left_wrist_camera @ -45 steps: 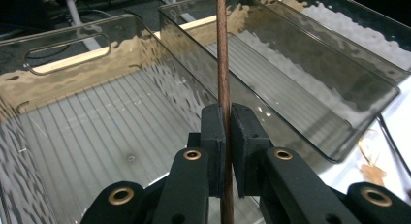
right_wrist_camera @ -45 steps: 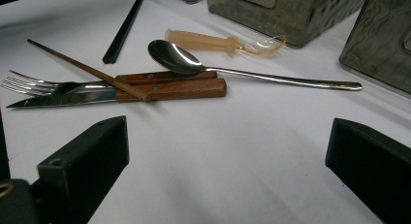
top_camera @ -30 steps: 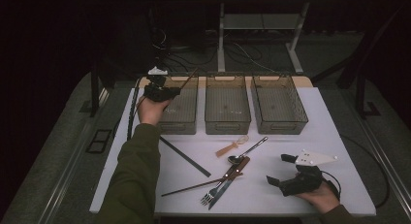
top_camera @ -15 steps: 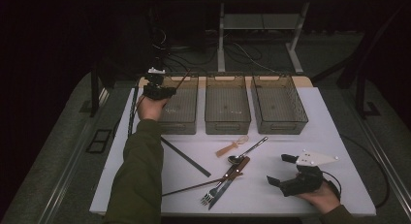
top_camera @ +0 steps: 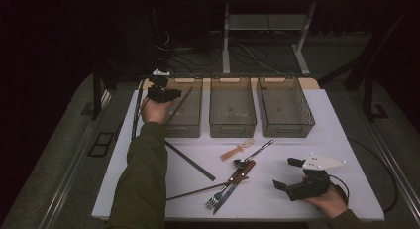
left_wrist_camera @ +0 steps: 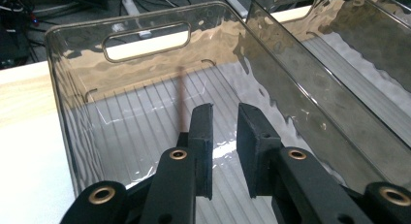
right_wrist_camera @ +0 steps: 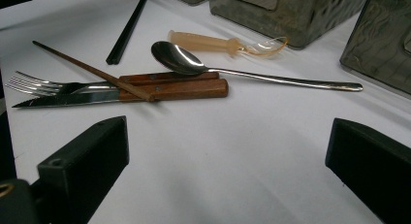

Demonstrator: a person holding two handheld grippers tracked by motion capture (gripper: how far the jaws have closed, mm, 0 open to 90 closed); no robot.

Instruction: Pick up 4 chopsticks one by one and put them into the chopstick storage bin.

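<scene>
Lower right of the high view: right hand-held gripper (top_camera: 287, 173) rests on the worktop (top_camera: 307, 140), jaws wide apart, nothing between them. Just left of it is loose cutlery: fork (right_wrist_camera: 34, 83), knife (right_wrist_camera: 63, 99), a brown stick laid across both, and spoon (right_wrist_camera: 174, 56).

Upper left: left hand-held gripper (left_wrist_camera: 224, 110) hangs over the left bin (top_camera: 193, 130). Its jaws have just been opening, and the narrow gap between them is empty. The dark chopstick (left_wrist_camera: 180, 95) lies slanted inside that bin, its near end hidden behind one jaw.

Handling, judged: the chopstick is light, stiff, thin and smooth, so it is likely to roll or pivot in a grip. It is best pinched crosswise near mid-length.

Surface: pale, flat and matte, with three clear ribbed bins in a row at the far edge. Beyond them the room is dim, with a dark floor, cables and a metal frame.
</scene>
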